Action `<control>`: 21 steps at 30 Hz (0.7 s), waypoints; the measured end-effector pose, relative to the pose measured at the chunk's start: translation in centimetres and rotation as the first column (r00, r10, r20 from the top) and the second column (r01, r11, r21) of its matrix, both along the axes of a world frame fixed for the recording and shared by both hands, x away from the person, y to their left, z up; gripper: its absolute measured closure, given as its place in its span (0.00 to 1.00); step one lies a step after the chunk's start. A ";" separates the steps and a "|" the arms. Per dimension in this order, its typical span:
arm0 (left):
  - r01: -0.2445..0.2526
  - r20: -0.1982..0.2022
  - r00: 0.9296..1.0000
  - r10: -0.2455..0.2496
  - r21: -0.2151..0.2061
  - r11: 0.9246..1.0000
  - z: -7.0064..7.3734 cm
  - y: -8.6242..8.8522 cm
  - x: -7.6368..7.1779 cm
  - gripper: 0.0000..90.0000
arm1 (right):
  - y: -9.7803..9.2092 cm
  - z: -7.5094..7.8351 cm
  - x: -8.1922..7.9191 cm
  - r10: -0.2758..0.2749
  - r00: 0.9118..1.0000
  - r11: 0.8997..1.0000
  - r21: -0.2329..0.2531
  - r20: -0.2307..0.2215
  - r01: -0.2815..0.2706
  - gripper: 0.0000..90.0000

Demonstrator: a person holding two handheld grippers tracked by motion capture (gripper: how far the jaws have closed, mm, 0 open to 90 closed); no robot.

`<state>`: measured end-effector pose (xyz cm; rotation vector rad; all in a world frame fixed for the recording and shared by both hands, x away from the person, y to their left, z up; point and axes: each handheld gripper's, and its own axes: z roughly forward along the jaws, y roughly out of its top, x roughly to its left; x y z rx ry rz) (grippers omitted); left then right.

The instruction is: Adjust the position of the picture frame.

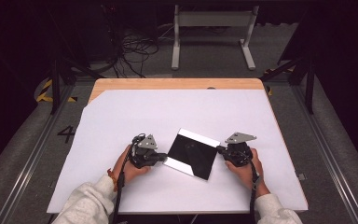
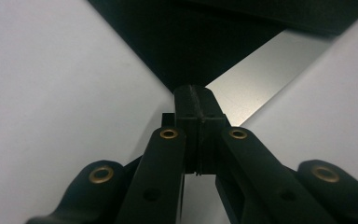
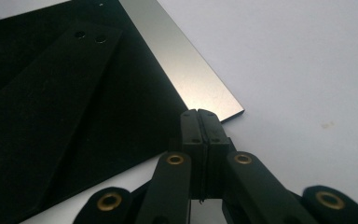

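Between the closed left gripper [image 1: 161, 157] and closed right gripper [image 1: 221, 150], a black panel [image 1: 192, 153] lies on white sheet [image 1: 135, 112]; grey carpet [image 1: 279, 51] beyond.

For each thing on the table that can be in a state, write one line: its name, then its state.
Left gripper: jaws shut, tips at the near-left corner of the black panel.
Right gripper: jaws shut, tips at its right corner.
Black panel: lying flat on the white sheet, turned cornerwise, silver strips along two edges.

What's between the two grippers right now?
In the high view, the black square panel with silver strips along two edges lies on the white sheet between the left gripper and right gripper, each at a corner.
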<state>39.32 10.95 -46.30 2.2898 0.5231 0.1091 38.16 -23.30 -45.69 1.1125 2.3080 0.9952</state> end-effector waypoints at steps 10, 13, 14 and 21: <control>0.010 -0.007 1.000 -0.010 -0.015 1.000 -0.2 0.6 -1.3 1.00 | -0.3 0.0 0.4 0.003 0.999 0.998 0.056 -0.038 -0.001 1.00; 0.022 -0.012 1.000 -0.022 -0.014 1.000 -0.1 0.7 -1.6 1.00 | 0.2 -0.1 0.9 0.005 1.000 0.999 0.044 -0.026 -0.004 1.00; 0.024 -0.014 1.000 -0.024 -0.016 1.000 -0.1 0.7 -1.6 1.00 | 0.4 -0.1 1.0 0.005 1.000 0.999 0.040 -0.022 -0.004 1.00; 0.039 -0.025 0.999 -0.040 -0.015 0.999 -0.1 0.9 -1.9 1.00 | 1.0 -0.2 1.8 0.013 1.000 0.999 0.043 -0.012 -0.013 1.00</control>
